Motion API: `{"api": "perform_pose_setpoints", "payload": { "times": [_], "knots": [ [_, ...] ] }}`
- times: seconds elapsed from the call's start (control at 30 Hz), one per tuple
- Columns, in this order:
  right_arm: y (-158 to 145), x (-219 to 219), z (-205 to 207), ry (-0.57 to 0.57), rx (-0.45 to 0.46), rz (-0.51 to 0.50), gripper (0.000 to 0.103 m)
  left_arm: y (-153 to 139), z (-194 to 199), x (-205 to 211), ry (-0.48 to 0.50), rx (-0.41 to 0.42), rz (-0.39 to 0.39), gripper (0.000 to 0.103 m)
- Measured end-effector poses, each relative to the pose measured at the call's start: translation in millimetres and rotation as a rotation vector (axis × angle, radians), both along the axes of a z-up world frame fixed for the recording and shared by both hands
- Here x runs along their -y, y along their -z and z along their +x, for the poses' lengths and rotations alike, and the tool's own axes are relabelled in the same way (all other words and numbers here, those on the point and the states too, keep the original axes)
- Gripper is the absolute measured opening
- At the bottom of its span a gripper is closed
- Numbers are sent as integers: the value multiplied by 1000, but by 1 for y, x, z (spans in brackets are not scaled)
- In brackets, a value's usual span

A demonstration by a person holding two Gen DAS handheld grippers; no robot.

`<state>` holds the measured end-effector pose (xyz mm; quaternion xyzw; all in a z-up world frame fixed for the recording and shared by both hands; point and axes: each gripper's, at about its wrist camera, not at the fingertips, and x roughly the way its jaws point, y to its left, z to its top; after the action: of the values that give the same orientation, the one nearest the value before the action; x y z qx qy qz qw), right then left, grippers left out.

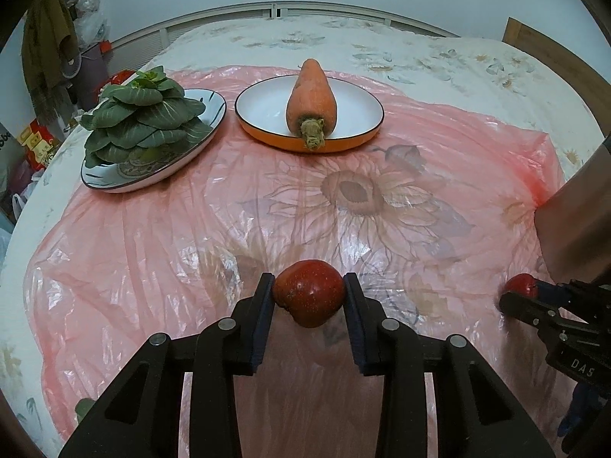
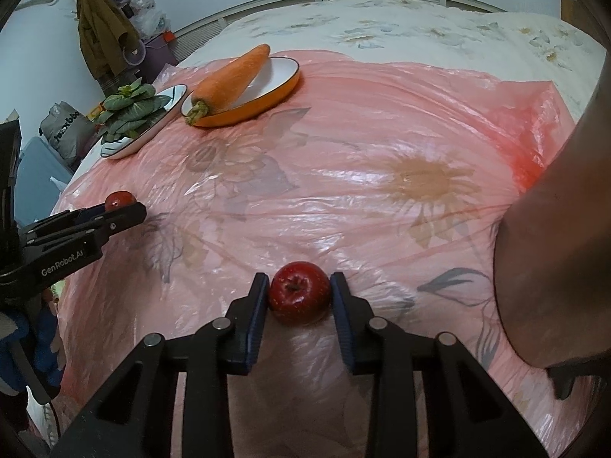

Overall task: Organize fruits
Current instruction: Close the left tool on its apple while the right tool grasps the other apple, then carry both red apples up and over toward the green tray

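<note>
While the greens plate (image 1: 152,141) and carrot plate (image 1: 309,114) wait far across the bed (image 1: 343,42), the left claw (image 1: 309,294) grips 1 red apple (image 1: 309,292) and the right claw (image 2: 299,294) another apple (image 2: 299,292); lift both level, squeezing steadily.

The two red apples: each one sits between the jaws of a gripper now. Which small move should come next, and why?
Probably lift the left gripper a little with its red apple before carrying it anywhere. Its jaws press both sides of the fruit low over the pink plastic sheet. The right gripper holds the other apple the same way.
</note>
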<state>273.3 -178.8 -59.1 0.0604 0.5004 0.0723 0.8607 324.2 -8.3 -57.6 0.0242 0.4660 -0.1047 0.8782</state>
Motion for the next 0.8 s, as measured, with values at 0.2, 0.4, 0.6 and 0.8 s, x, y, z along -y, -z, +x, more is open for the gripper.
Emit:
{"api": "perform_pose_setpoints", "payload": {
  "times": [0.2,0.4,0.6,0.8],
  "knots": [
    [-6,-6,-6,-11,13,5,13,-4,-8,-1,9,5,10,31],
    [-11,-10,-15,-18,25,11,13,-8,-19,-1,20,9,15,31],
    [-10,-12,-30,-20,18,10,13,-10,-33,3,30,-1,5,31],
    [-13,-11,-46,-21,19,9,13,-13,-49,9,33,-9,-2,31]
  ]
}}
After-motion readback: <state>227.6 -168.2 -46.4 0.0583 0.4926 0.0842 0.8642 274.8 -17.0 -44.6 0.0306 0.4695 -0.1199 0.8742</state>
